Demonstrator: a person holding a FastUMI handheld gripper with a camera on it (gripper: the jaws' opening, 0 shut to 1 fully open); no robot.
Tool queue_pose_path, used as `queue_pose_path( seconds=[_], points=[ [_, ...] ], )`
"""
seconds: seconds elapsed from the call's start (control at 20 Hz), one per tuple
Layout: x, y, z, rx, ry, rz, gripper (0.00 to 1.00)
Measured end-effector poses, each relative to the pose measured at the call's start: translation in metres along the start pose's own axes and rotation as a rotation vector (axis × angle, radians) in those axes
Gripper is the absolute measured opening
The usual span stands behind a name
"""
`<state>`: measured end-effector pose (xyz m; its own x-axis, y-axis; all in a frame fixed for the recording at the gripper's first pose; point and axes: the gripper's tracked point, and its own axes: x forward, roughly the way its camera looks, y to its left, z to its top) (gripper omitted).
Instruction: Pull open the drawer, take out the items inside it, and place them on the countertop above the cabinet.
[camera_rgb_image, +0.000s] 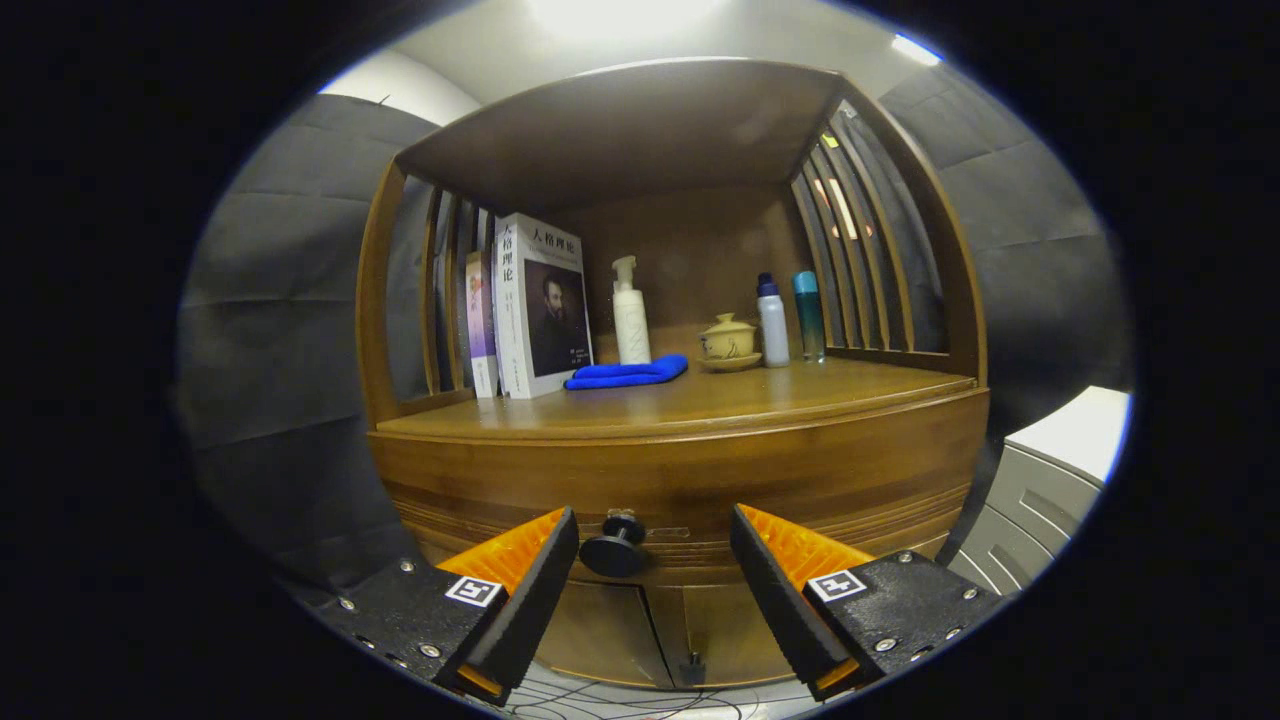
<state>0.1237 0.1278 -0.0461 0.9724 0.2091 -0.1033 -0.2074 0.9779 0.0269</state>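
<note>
A wooden cabinet stands in front of me, its drawer front (680, 480) closed beneath the countertop (700, 400). A round black knob (615, 548) sticks out of the drawer front. My gripper (655, 535) is open, and the knob sits between the two fingers, nearer the left one, touching neither. What lies inside the drawer is hidden.
On the countertop stand books (535, 305), a white pump bottle (630, 315), a folded blue cloth (628, 374), a lidded tea bowl (728, 342) and two slim bottles (790, 318). Slatted sides and a wooden top enclose it. Lower cabinet doors (660, 630) sit below; a white-grey unit (1040, 480) stands right.
</note>
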Motion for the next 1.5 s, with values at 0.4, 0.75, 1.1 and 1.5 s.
queue_pose_path(
  seconds=[0.4,0.75,1.1,1.5],
  points=[
    [0.027,0.011,-0.035,0.059,0.124,0.02,0.84],
    [0.029,0.022,-0.036,-0.042,0.144,0.029,0.43],
    [0.021,0.022,-0.036,-0.056,0.154,0.02,0.34],
    [-0.032,0.028,-0.037,-0.082,0.141,0.025,0.34]
  ],
)
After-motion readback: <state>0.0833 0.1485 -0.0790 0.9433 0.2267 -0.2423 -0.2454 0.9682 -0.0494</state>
